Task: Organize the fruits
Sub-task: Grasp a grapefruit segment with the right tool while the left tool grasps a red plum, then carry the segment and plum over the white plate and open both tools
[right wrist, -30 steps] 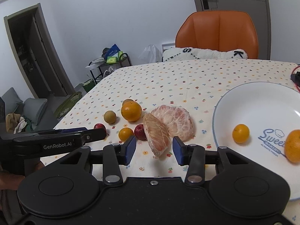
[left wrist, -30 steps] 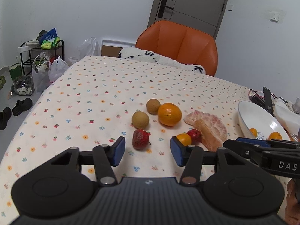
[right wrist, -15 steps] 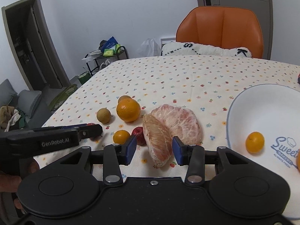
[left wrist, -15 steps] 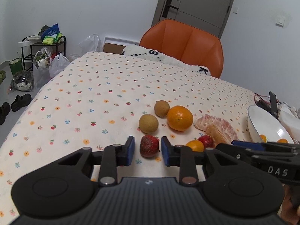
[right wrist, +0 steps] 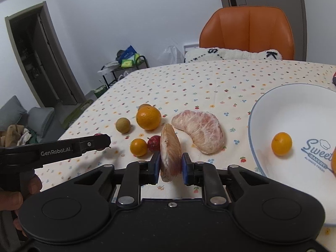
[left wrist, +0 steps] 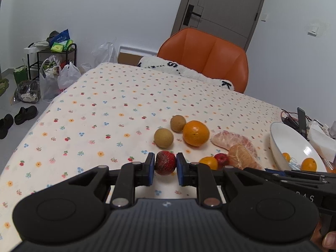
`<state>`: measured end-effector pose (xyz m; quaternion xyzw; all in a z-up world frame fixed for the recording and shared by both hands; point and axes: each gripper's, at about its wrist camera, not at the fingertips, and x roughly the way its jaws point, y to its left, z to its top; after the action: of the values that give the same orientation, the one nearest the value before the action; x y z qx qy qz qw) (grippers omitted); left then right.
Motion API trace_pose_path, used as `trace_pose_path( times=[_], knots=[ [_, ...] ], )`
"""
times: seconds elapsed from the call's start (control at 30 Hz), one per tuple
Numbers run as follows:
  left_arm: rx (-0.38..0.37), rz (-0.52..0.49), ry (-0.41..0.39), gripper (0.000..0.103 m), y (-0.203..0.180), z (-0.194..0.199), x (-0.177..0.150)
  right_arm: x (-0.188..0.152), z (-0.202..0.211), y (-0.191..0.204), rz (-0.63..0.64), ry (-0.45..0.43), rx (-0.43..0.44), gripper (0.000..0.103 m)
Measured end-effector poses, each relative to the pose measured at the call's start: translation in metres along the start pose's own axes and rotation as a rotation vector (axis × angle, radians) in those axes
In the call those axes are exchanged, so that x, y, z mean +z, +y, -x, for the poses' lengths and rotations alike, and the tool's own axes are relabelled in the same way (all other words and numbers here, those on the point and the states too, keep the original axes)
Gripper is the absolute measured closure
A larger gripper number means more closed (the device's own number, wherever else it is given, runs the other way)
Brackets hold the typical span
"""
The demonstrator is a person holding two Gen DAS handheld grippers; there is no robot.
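My left gripper (left wrist: 165, 169) is shut on a dark red strawberry (left wrist: 165, 163) just above the flowered tablecloth (left wrist: 117, 109). My right gripper (right wrist: 171, 169) is shut on a peeled pomelo wedge (right wrist: 170, 151) standing on edge. A larger pomelo piece (right wrist: 199, 130) lies behind it. A big orange (right wrist: 148, 117), two brown round fruits (left wrist: 163, 138) (left wrist: 177, 123), a small orange (right wrist: 138, 147) and a small red fruit (right wrist: 154, 143) lie on the cloth. The white plate (right wrist: 273, 109) at right holds a small orange (right wrist: 281, 143) and another at the frame edge.
An orange chair (left wrist: 206, 61) with a white cushion (left wrist: 184, 71) stands behind the table. Cables and a phone (left wrist: 302, 121) lie past the plate. A shelf with bags (left wrist: 50, 63) and shoes (left wrist: 19, 118) sit on the floor at left.
Both grippers went from open to shut: the left closed on the strawberry, the right on the pomelo wedge. Both moved forward and lower toward the fruit.
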<state>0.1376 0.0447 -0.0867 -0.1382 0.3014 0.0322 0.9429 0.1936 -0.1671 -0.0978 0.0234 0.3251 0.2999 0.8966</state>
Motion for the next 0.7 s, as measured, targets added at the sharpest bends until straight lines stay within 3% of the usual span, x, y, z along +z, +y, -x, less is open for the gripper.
trace_pose_path(
  times=[0.7],
  knots=[
    [-0.04, -0.081, -0.043, 0.083, -0.06, 0.028, -0.009, -0.011, 0.065, -0.03, -0.058, -0.145, 0.013, 0.084]
  ],
)
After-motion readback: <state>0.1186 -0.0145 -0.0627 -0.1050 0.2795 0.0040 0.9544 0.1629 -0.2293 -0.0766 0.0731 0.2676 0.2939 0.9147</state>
